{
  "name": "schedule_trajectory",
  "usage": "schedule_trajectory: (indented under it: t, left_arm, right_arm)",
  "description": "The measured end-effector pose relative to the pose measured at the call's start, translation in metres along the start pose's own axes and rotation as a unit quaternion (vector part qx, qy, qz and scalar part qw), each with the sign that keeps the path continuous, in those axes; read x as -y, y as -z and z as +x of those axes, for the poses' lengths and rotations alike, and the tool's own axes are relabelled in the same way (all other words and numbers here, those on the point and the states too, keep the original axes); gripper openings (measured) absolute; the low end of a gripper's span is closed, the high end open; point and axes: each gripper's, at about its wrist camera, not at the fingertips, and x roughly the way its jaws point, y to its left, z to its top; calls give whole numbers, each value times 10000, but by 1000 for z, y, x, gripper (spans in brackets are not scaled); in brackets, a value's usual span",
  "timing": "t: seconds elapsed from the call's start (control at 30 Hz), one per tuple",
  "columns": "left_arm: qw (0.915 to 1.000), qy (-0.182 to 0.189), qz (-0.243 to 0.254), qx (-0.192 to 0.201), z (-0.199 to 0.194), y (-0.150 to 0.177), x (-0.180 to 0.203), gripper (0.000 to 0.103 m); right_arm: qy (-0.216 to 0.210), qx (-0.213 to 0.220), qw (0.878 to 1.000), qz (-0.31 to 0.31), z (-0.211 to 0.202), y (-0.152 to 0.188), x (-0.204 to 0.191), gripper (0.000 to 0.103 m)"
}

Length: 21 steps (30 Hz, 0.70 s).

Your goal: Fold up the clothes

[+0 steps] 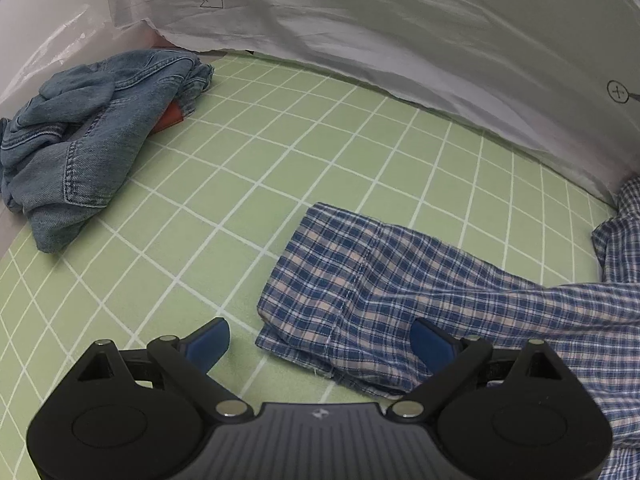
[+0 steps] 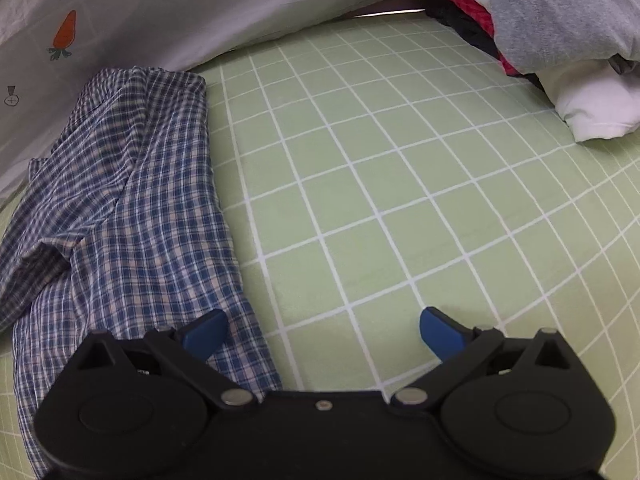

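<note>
Mid-fold on plaid shirt (image 1: 400,300), lying rumpled and partly flattened on green grid sheet (image 1: 248,168). Left gripper (image 1: 320,346) spread wide, holding nothing, low over the shirt's near cuff or hem edge. Right gripper (image 2: 324,336) also released and empty, straddling the shirt's right edge (image 2: 132,216), left finger over cloth, right finger over bare sheet.

Likely next: pinch an edge with each tool, lift, carry across. Needs low approach to catch a single layer; layers bunched, hard to separate by sight.

Room: wide bare sheet right of shirt. Denim pile (image 1: 80,128) at far left edge, clothes stack (image 2: 560,32) at far right corner, both well apart. White printed cloth (image 1: 400,32) walling the far edge, near the shirt's top.
</note>
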Motion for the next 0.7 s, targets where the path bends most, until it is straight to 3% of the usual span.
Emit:
schedule_trajectory:
  t: [0.13, 0.2, 0.3, 0.33, 0.4, 0.5, 0.7]
  left_arm:
    - [9999, 57, 88, 39, 3, 5, 5, 92]
    - [9997, 97, 211, 48, 3, 5, 11, 85]
    - [9989, 268, 341, 162, -2, 2, 19, 50]
    - [9986, 420, 269, 164, -3, 0, 20, 29]
    - [9967, 776, 122, 222, -16, -3, 24, 25]
    - [9900, 1122, 490, 702, -59, -3, 45, 23]
    - [9588, 2203, 1393, 1126, -145, 38, 93, 23]
  right_arm:
    - [104, -52, 9999, 21, -2, 1, 2, 103]
    - [90, -60, 9999, 98, -3, 2, 4, 103]
    - [24, -60, 9996, 282, -5, 2, 6, 103]
    - [-25, -68, 9995, 313, -6, 2, 6, 103]
    - [-132, -9, 9992, 379, -12, 4, 6, 103]
    - [-219, 150, 9986, 466, -27, 8, 9, 103]
    - [-342, 480, 9951, 790, -67, 29, 34, 103]
